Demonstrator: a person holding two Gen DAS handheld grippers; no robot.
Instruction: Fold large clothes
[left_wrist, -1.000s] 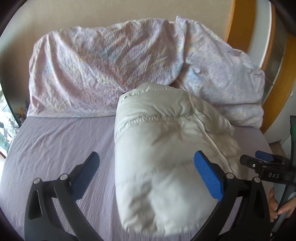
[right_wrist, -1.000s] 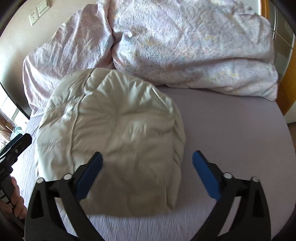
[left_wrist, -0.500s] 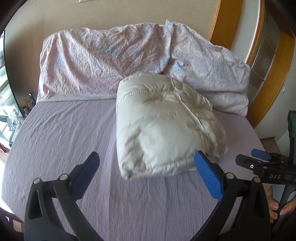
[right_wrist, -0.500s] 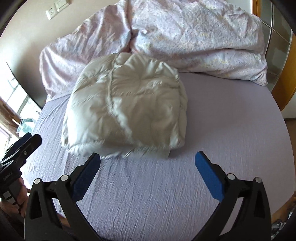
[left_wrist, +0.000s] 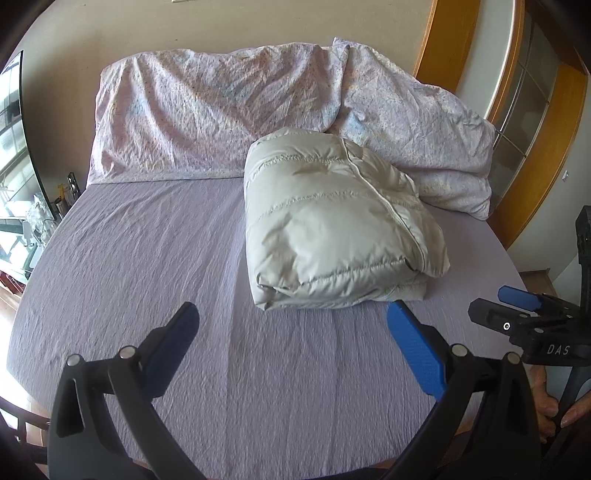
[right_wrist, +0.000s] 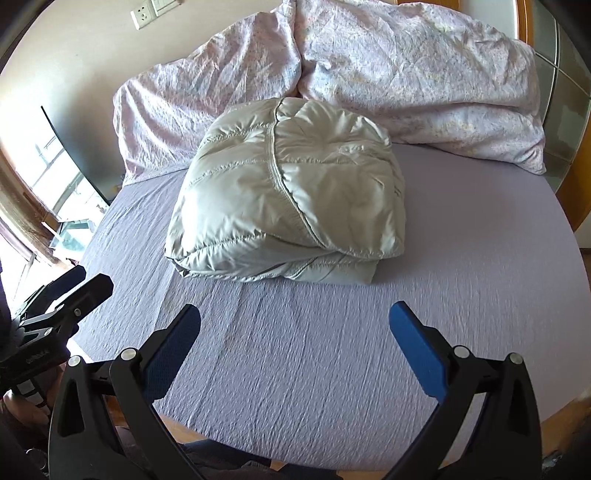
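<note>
A pale grey puffer jacket (left_wrist: 332, 229) lies folded into a thick bundle on the lilac bed sheet (left_wrist: 147, 266), its far end against the pillows. It also shows in the right wrist view (right_wrist: 288, 195). My left gripper (left_wrist: 291, 336) is open and empty, held above the sheet in front of the jacket, apart from it. My right gripper (right_wrist: 295, 339) is open and empty, also in front of the jacket. The right gripper shows at the right edge of the left wrist view (left_wrist: 524, 321); the left gripper shows at the left edge of the right wrist view (right_wrist: 59, 306).
Two floral pink pillows (left_wrist: 214, 110) (right_wrist: 424, 81) lean on the wall at the head of the bed. A wooden-framed door or cabinet (left_wrist: 532, 122) stands to the right. A window and a dark screen (right_wrist: 70, 158) are on the left. The bed's near edge (right_wrist: 295, 454) is just below my grippers.
Both grippers have drawn back from the jacket toward the foot of the bed. The folded jacket now lies free, farther from both grippers.
</note>
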